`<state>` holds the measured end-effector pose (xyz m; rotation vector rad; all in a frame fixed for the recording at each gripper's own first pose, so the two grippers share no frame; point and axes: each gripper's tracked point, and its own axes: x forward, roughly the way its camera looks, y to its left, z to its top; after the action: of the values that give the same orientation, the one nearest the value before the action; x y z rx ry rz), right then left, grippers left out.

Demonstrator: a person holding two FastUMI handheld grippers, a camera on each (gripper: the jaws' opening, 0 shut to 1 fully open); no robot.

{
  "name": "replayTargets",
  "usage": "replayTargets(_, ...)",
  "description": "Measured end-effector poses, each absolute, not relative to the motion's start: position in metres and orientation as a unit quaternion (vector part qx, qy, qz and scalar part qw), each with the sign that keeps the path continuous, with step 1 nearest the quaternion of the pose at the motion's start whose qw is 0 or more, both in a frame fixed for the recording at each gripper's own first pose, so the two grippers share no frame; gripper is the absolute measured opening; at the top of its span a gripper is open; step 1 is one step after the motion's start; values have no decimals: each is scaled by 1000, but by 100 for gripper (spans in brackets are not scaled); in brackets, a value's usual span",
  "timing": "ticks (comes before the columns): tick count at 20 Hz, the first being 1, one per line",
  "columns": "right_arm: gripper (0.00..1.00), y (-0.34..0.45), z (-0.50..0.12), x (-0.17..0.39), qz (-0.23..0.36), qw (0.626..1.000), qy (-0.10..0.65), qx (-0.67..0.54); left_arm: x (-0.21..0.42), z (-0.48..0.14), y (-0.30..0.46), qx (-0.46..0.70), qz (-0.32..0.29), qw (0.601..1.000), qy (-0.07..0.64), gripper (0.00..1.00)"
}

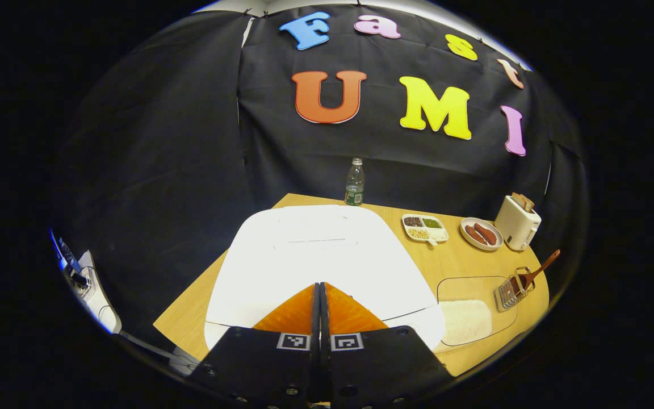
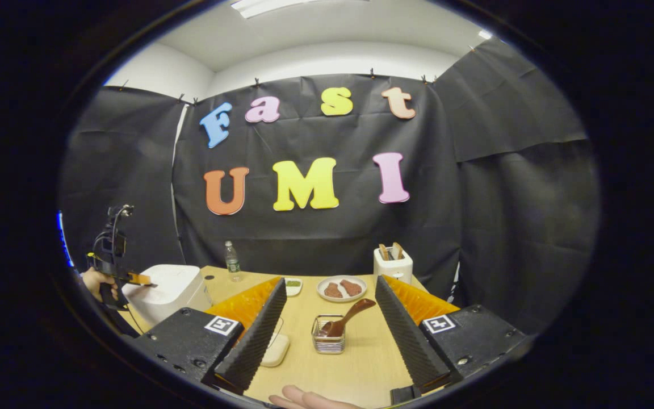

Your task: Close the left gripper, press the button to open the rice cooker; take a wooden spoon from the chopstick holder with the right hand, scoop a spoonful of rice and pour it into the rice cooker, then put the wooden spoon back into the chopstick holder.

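Left gripper view: left gripper [image 1: 320, 295] pressed together, tips over the white rice cooker [image 1: 315, 255] lid. Right gripper view: right gripper [image 2: 327, 309] spread wide above the surface [image 2: 361, 363], wooden spoon [image 2: 348, 317] leaning in the chopstick holder [image 2: 328, 336] between its fingers.

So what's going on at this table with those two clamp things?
A person holds a two-finger gripper in each hand. The left gripper is shut and sits over the front of the white rice cooker, whose lid is still down. The right gripper is open, pointing toward the wooden spoon standing in the chopstick holder on the table. The tray of rice is untouched.
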<state>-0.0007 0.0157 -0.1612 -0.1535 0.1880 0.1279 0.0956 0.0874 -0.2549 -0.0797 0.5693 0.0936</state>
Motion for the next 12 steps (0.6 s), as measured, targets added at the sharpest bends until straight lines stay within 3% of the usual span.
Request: replayTargets(12,100,-5,-192,11,45,988,127,-73,92,-260,89,-29,50,956,286,0)
